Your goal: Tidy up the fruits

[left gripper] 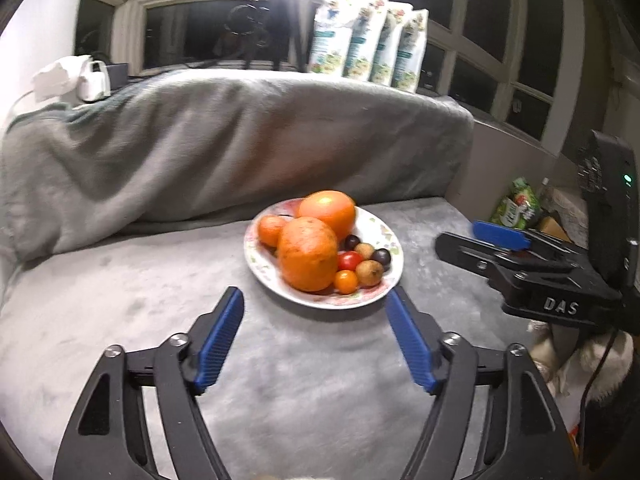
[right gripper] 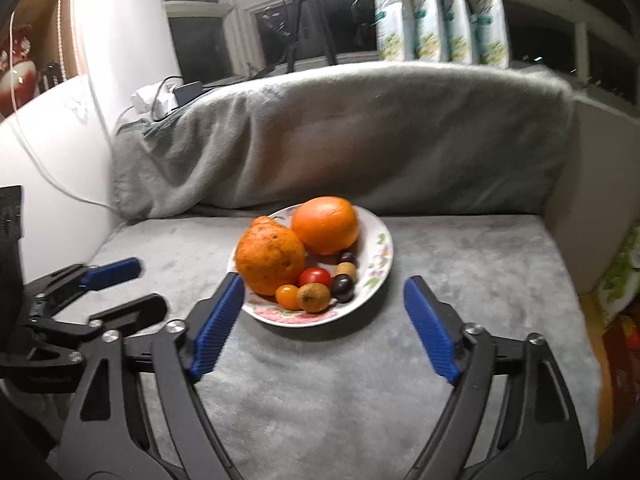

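A white flowered plate [left gripper: 384, 236] [right gripper: 378, 248] sits on the grey blanket-covered seat. It holds a bumpy orange [left gripper: 307, 254] [right gripper: 269, 258], a smooth round orange [left gripper: 328, 210] [right gripper: 325, 224], a small mandarin [left gripper: 271, 230], a red tomato [left gripper: 349, 260] [right gripper: 314, 277], a small orange tomato [left gripper: 346, 281] [right gripper: 289, 295], brown longans [left gripper: 370, 273] [right gripper: 314, 298] and dark grapes [left gripper: 381, 257] [right gripper: 343, 285]. My left gripper [left gripper: 316, 302] is open and empty, just short of the plate's near rim. My right gripper [right gripper: 326, 290] is open and empty, its fingers either side of the plate's near edge.
A grey blanket-draped backrest [left gripper: 224, 140] [right gripper: 360, 132] rises behind the plate. Packaged bags [left gripper: 368, 40] [right gripper: 440, 12] and a tripod [right gripper: 308, 20] stand on the window sill. The right gripper's body [left gripper: 560, 268] is to the right; green packets [left gripper: 518, 204] lie beyond the seat edge.
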Action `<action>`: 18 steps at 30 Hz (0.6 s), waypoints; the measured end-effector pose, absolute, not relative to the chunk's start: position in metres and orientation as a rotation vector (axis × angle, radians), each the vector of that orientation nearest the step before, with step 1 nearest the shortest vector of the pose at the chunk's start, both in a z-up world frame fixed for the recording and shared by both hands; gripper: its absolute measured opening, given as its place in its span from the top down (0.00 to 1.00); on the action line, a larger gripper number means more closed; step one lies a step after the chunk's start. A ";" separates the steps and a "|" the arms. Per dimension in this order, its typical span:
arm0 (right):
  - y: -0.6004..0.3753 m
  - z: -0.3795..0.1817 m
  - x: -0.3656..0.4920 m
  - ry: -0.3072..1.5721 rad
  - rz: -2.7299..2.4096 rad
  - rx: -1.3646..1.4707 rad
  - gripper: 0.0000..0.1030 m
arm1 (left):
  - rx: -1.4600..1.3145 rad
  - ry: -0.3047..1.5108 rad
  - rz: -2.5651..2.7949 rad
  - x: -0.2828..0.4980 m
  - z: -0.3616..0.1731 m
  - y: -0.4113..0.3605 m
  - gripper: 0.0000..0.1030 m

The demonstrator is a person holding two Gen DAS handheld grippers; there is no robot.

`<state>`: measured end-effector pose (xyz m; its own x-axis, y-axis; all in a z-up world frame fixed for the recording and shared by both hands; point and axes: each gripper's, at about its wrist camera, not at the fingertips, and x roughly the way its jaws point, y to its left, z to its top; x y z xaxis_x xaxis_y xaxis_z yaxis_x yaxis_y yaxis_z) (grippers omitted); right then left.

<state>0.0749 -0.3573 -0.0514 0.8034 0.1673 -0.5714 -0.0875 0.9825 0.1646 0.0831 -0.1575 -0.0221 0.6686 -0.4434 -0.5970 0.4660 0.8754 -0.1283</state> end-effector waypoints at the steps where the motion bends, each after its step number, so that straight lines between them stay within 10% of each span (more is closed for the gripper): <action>1: -0.356 -0.049 0.071 0.614 0.110 0.125 0.14 | 0.034 0.658 -0.488 0.082 -0.020 -0.153 0.25; 18: -0.340 -0.042 0.043 0.567 -0.024 0.102 0.01 | 0.042 0.631 -0.347 0.065 -0.015 -0.122 0.22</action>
